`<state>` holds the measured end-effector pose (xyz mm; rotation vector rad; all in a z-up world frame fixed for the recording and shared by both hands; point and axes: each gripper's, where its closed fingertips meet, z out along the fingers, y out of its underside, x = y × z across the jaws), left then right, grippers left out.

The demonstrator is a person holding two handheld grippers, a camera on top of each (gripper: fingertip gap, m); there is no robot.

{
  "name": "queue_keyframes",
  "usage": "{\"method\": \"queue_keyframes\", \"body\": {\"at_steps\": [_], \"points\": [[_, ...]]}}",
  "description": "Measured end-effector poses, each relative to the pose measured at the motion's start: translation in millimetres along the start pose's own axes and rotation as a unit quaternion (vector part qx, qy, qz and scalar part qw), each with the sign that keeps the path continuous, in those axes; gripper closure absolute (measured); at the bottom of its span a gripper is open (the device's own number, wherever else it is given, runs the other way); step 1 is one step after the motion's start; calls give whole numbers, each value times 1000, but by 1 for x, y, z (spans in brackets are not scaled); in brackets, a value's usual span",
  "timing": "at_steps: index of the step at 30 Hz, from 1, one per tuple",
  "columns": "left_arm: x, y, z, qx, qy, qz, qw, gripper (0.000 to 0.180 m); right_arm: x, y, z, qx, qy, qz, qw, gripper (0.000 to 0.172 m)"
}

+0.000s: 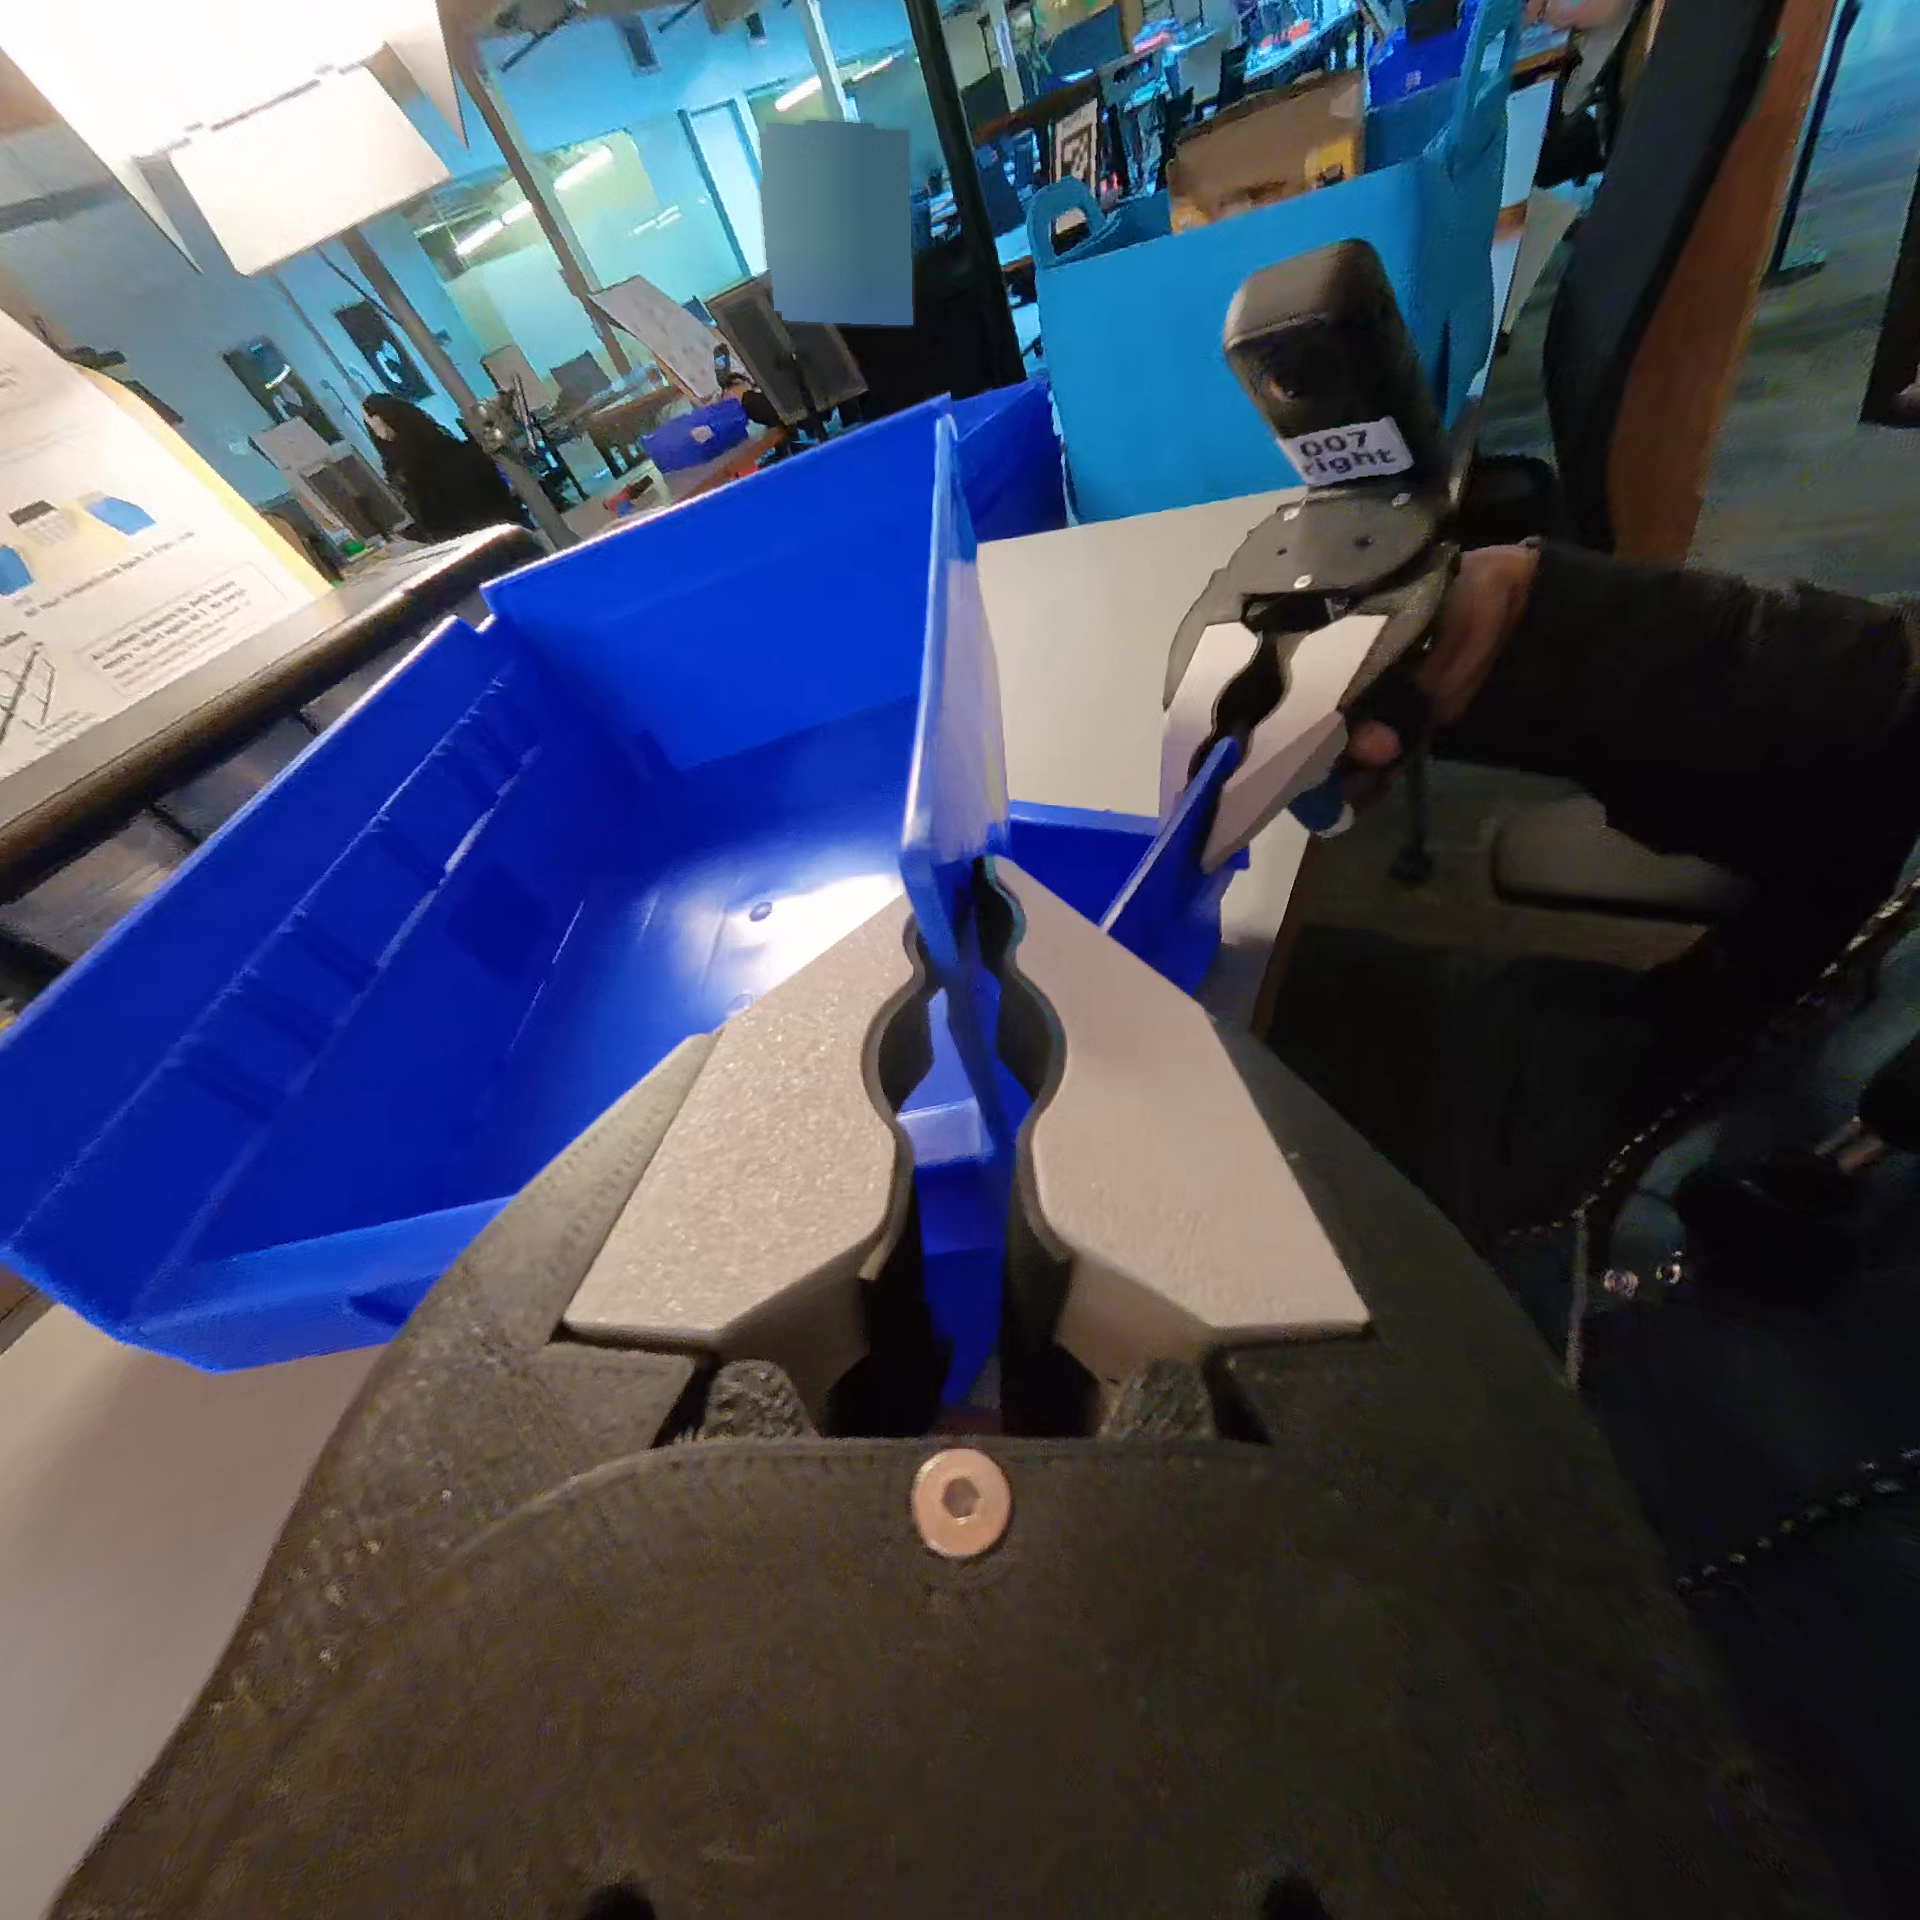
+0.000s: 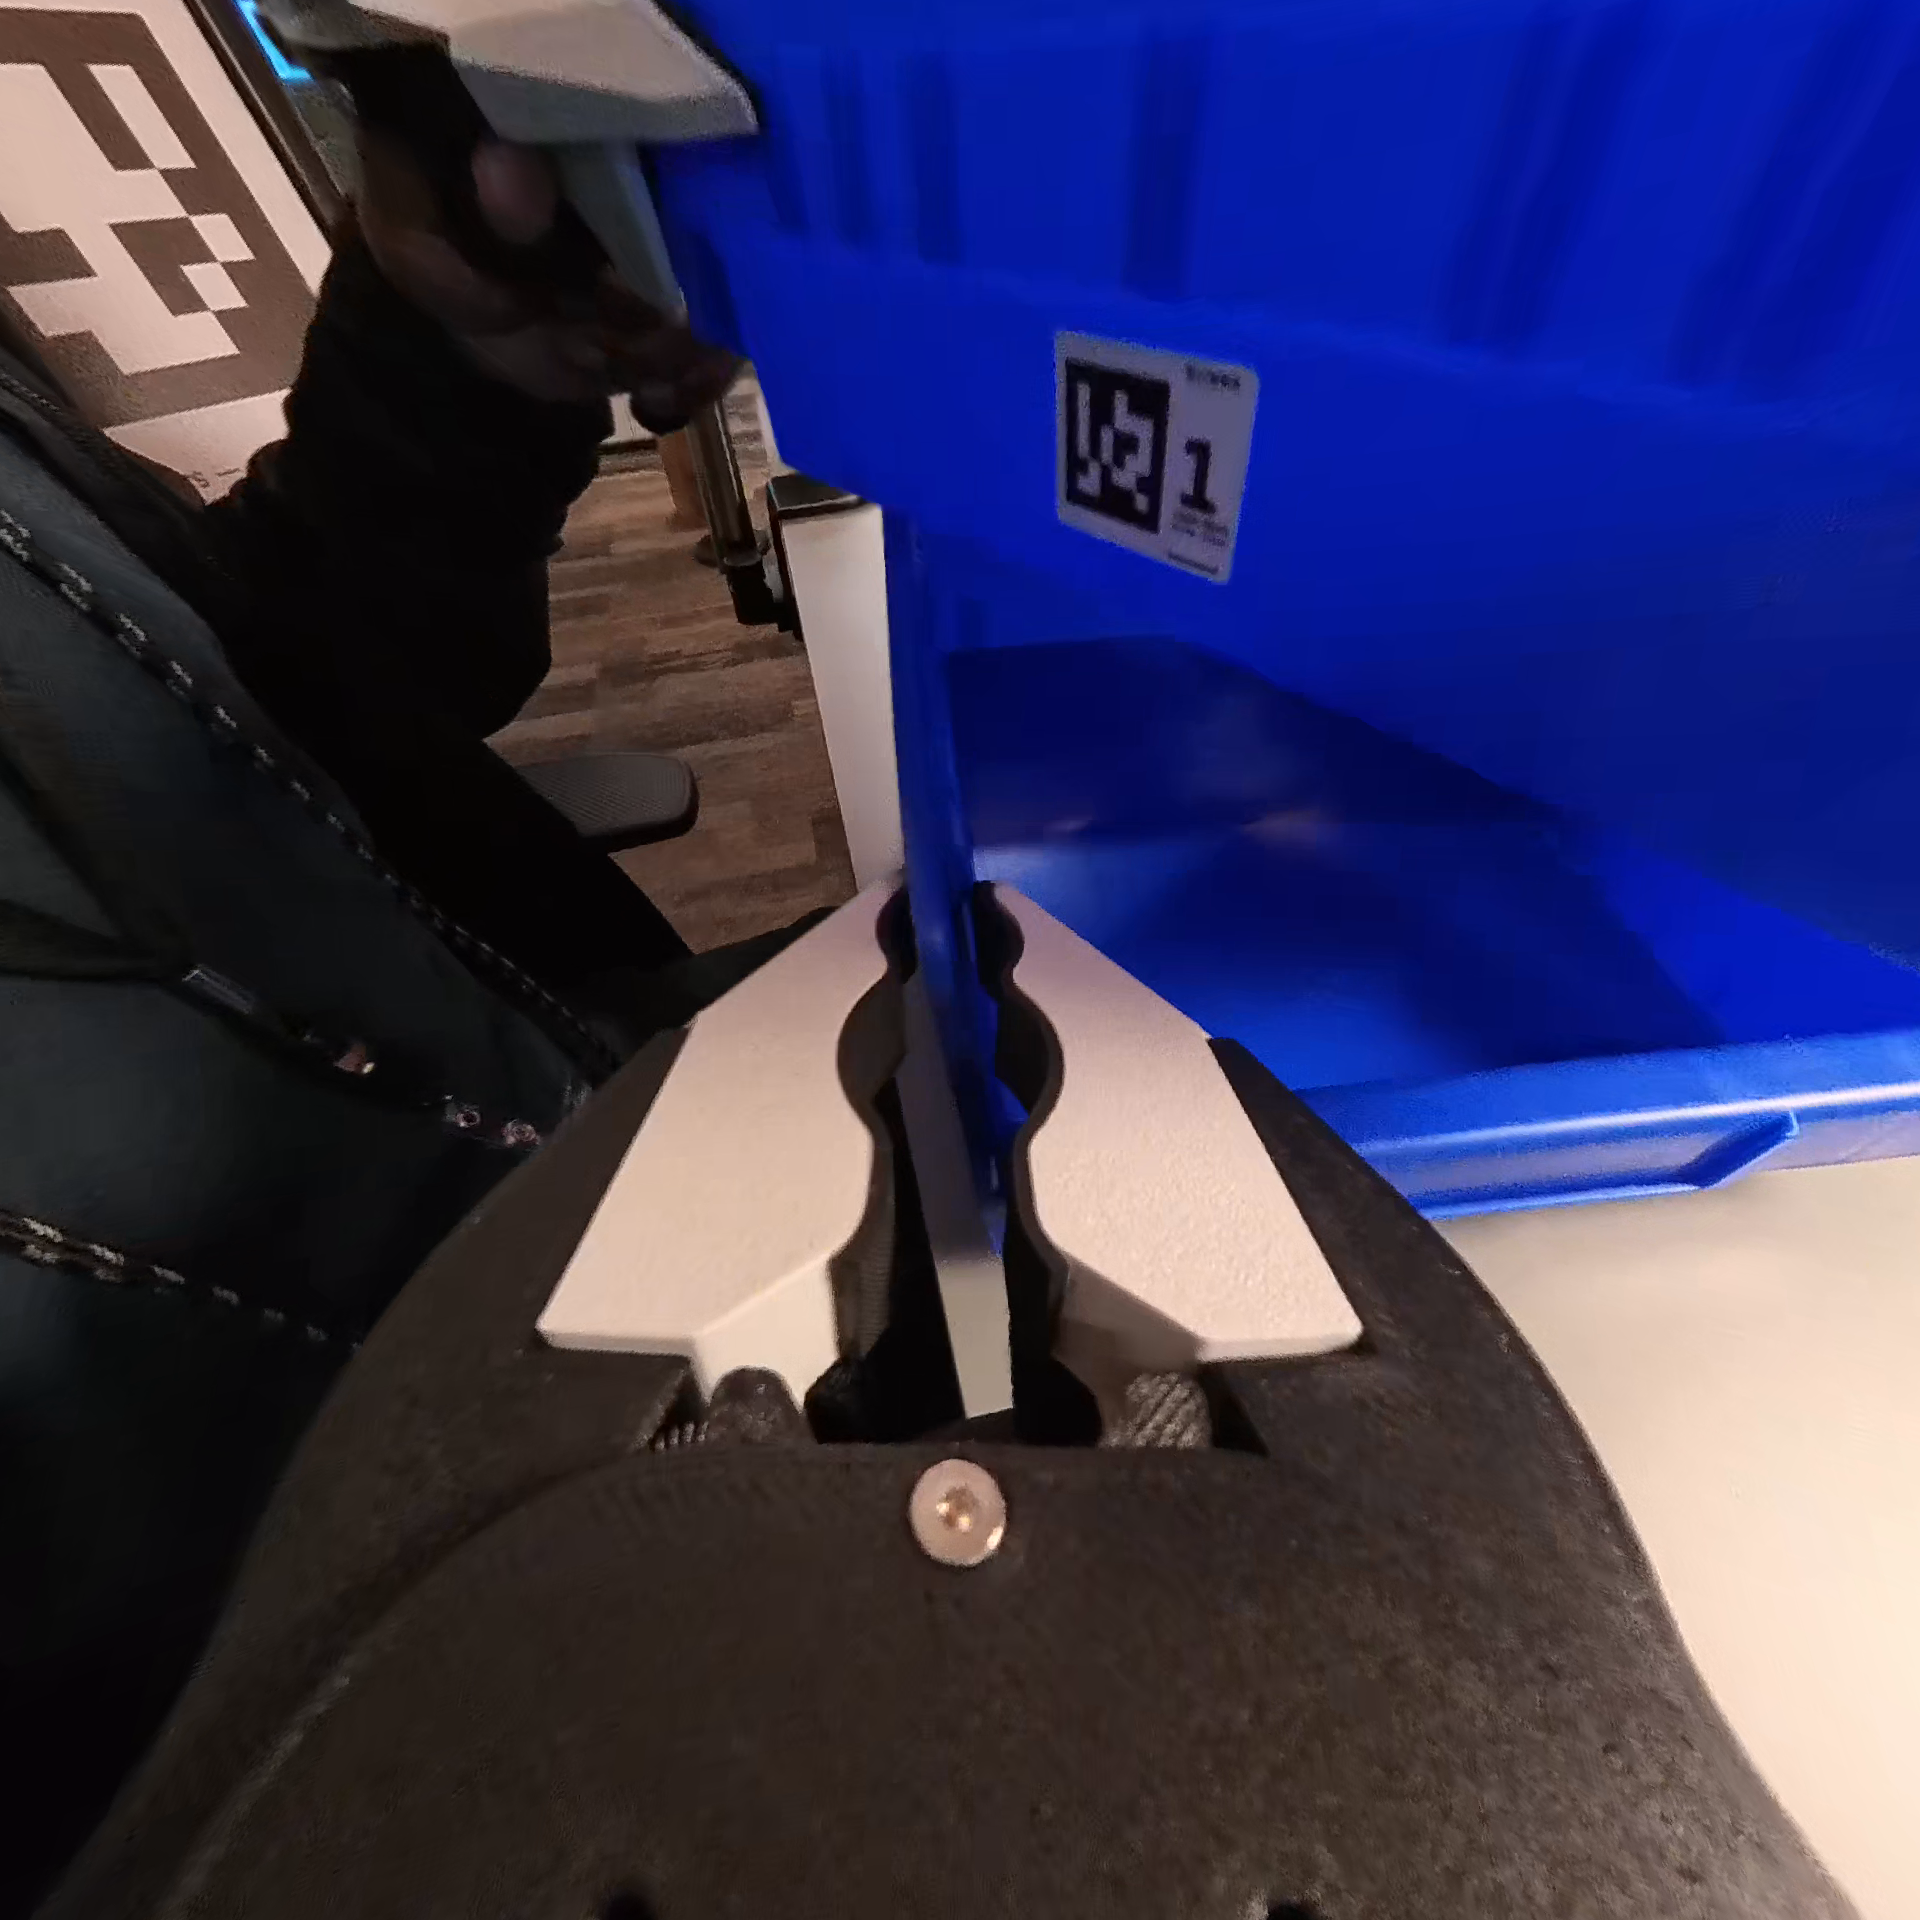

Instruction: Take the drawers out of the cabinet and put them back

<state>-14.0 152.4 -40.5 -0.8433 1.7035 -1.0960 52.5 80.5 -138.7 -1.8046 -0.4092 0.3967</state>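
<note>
Both grippers are clamped on thin walls of the big blue plastic drawer bin (image 1: 436,935) sitting on the white table (image 1: 1081,644). Left gripper (image 1: 977,914) pinches one upright edge, right gripper (image 2: 940,914) pinches the other, fingers narrow.

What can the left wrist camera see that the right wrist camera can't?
Only the left wrist view shows the inside of the big blue bin, the right gripper pinching a second bin's wall, and the busy room behind.

Only the right wrist view shows a white sticker on a blue bin's outer side, a wood-patterned floor, and a black-and-white marker board.

Both show blue bins, a pale tabletop, and fingers closed on a thin blue bin wall.
</note>
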Motion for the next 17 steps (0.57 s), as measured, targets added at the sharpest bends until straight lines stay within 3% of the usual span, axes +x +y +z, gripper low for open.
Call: {"method": "queue_keyframes", "body": {"at_steps": [3,5,8,10,14,17], "points": [[3,-1,-1,11,7,-2,1000,170,-4,-4,-11,12,-1,-8,1000,155],[0,-7,-11,29,5,-7,1000,147,-6,-9,-22,19,1,-21,1000,152],[-11,-23,-41,81,8,-46,996,134,-6,-26,-42,27,6,-47,999,147],[-37,-28,-63,105,-27,-99,989,130,-3,-44,-55,29,13,-77,997,142],[-102,19,-84,8,-138,-213,967,120,2,-95,-74,30,-12,-119,992,140],[-114,70,-73,-99,-139,-260,950,113,14,-126,-74,-14,-16,-155,988,136]]}}
